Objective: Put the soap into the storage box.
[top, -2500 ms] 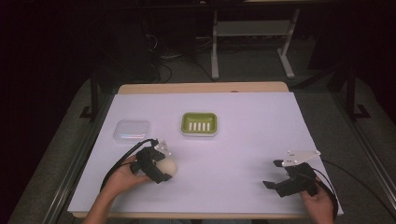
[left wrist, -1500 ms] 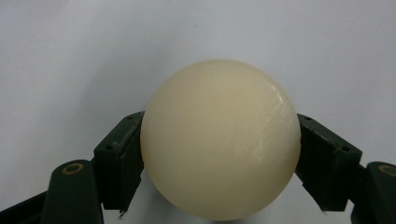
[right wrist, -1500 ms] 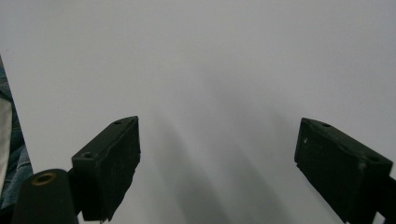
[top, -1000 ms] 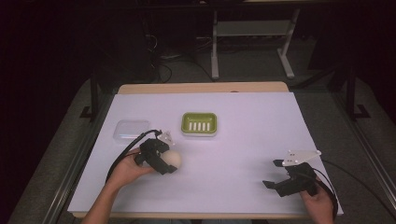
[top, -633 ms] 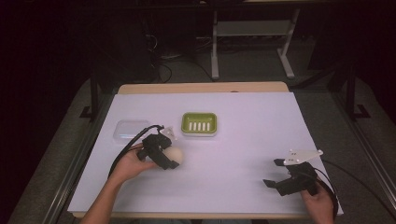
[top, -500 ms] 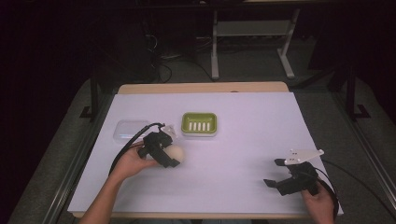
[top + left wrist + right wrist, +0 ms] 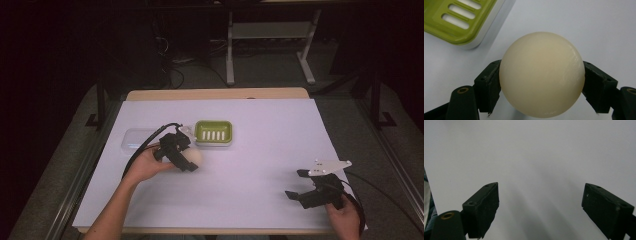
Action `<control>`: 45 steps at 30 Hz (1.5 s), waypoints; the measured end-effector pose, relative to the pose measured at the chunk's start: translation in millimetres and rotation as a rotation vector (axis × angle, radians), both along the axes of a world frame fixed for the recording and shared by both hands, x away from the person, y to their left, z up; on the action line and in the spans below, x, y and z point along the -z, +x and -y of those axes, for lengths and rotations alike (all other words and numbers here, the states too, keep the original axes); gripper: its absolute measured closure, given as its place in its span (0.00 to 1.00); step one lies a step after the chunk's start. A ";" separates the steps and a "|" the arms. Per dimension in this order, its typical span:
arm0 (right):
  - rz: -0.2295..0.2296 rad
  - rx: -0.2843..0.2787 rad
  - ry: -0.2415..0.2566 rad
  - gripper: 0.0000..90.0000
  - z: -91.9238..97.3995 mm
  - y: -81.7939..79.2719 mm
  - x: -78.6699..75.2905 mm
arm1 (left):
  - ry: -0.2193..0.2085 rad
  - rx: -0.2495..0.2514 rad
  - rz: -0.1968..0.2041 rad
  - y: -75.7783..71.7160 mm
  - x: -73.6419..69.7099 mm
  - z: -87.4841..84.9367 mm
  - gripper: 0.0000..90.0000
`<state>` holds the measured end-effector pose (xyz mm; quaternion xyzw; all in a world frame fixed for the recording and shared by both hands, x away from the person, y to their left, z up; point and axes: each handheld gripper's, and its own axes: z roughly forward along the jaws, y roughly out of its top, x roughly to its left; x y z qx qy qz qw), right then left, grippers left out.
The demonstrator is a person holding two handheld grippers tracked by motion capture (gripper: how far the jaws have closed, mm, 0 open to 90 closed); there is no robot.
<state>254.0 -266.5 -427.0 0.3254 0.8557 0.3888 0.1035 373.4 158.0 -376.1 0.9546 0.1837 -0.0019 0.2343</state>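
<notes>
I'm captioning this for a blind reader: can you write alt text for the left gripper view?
A cream ball is clamped between the left gripper's two black jaws, above a white table. A green slotted soap dish lies at upper left.

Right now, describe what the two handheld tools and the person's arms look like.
Both tools are black. The left tool trails a black cable looped over the table. The right tool carries a pale grey three-cornered plate on top and a black cable. Each has two blocky black jaws with a brass-ringed hole near the base. The forearms are bare, with no sleeves.
</notes>
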 end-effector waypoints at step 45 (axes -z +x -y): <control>0.010 -0.014 0.016 0.15 -0.7 0.4 -2.2 | -0.004 0.005 -0.007 47.1 -20.6 30.6 0.27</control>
